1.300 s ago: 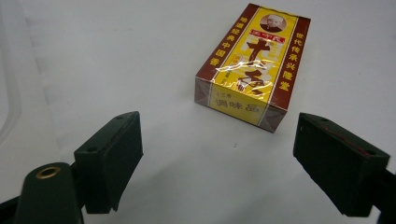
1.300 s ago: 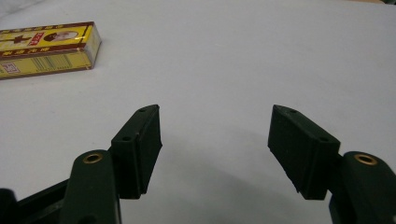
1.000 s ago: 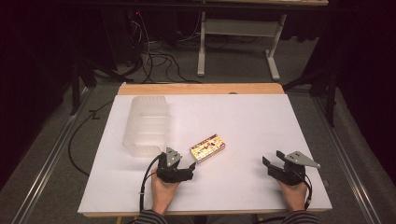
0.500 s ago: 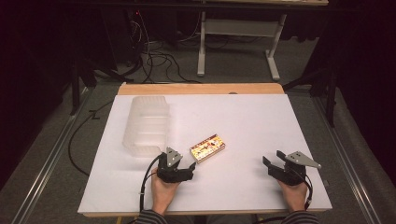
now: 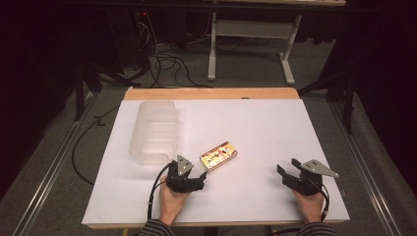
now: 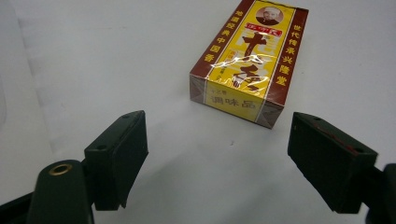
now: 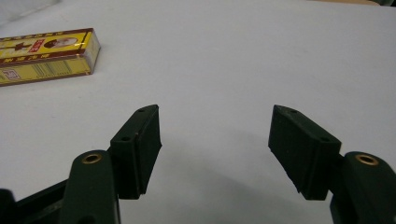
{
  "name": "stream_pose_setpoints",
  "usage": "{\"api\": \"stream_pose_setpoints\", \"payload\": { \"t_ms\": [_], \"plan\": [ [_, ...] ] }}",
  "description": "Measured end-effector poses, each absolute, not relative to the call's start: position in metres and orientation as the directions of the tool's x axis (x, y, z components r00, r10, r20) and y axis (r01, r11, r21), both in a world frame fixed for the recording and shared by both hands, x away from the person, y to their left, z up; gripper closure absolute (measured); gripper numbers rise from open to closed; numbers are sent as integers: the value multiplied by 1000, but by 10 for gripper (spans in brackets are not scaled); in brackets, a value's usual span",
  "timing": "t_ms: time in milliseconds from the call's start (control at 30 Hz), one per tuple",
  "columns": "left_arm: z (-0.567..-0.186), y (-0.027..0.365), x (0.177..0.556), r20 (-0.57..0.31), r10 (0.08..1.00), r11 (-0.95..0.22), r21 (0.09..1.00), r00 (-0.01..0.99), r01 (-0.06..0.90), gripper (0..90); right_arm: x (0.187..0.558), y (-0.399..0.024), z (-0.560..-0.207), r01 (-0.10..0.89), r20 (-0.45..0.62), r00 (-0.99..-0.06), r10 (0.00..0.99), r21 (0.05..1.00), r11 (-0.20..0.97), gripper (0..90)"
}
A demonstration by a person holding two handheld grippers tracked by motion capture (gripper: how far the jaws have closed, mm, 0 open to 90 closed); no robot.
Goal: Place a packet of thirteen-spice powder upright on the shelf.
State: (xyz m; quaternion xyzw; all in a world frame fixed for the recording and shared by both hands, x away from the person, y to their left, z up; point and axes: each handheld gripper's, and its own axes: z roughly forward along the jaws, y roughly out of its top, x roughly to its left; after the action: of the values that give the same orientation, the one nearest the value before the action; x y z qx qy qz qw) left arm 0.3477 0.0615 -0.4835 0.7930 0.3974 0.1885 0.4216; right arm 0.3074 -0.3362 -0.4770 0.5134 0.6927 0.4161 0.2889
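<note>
White desk (image 5: 275, 132) ahead, I'd centre my left tongs (image 6: 217, 154), gaping and just closing on nothing, across the yellow-and-maroon cardboard box (image 6: 250, 65); right tongs (image 7: 215, 149) idle open, empty.

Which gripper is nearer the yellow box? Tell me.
Left. The left gripper sits just short of the yellow box, jaws open toward it; the right gripper rests well off to its side.

Black hand-held gripper (image 5: 201, 178), grey three-cornered plate, black cable, striped sleeves

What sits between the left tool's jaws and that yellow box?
Nothing: bare white table separates the left gripper from the yellow box, seen in its own view.
</note>
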Motion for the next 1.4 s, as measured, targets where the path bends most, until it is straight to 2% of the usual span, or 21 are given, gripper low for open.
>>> {"api": "stream_pose_setpoints", "payload": {
  "t_ms": [767,1400],
  "plan": [
    [-477,54,351,-18,772,-365,806,635,466,231,308,-335,-477,477,21,-304,952,869,133,346],
    [-456,30,366,-19,703,-450,763,711,465,170,308,-335,-477,477,21,-304,952,869,133,346]
  ]
}}
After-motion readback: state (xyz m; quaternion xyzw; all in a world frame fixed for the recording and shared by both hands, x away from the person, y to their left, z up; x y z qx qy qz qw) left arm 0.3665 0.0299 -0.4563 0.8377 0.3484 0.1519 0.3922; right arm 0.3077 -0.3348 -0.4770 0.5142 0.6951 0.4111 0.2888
